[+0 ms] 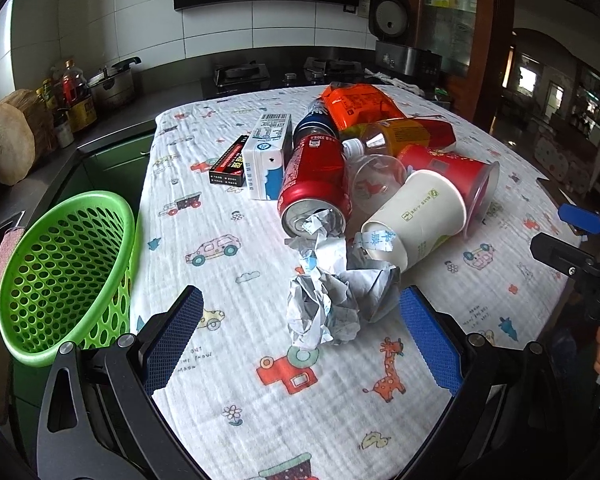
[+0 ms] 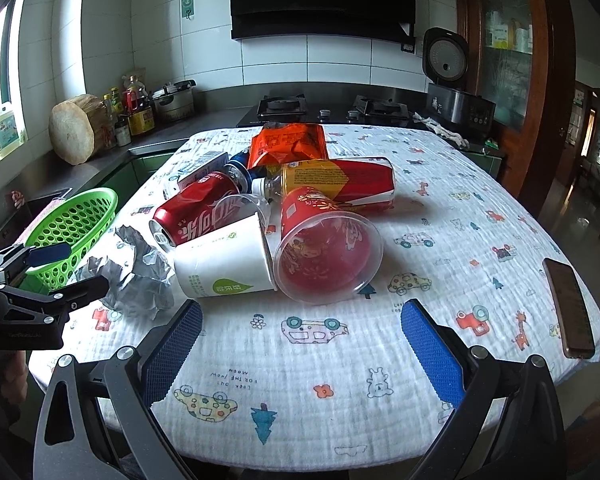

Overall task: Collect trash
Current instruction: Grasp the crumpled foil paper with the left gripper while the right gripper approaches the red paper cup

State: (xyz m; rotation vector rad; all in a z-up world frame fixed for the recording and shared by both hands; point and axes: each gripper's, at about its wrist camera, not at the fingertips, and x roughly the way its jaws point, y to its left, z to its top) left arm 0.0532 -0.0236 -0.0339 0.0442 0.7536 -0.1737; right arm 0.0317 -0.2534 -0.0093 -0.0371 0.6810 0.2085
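Note:
A heap of trash lies on the table: crumpled paper (image 1: 332, 296) (image 2: 134, 276), a red cola can (image 1: 314, 184) (image 2: 196, 210), a white paper cup (image 1: 416, 220) (image 2: 224, 260), a clear plastic cup with red print (image 2: 328, 248) (image 1: 448, 168), a yellow-labelled bottle (image 2: 324, 178), an orange snack bag (image 1: 360, 106) (image 2: 286, 144), a milk carton (image 1: 268, 156) and a black box (image 1: 230, 164). A green basket (image 1: 66, 272) (image 2: 74, 228) stands at the table's left edge. My left gripper (image 1: 300, 336) is open, just before the paper. My right gripper (image 2: 300, 344) is open and empty, in front of the cups.
The table wears a white cloth with cartoon prints (image 2: 440, 208). A phone (image 2: 570, 308) lies near its right edge. Behind are a stove (image 2: 328, 110), a rice cooker (image 2: 452, 88), a pot and bottles (image 2: 140, 108) and a wooden block (image 2: 76, 128) on the counter.

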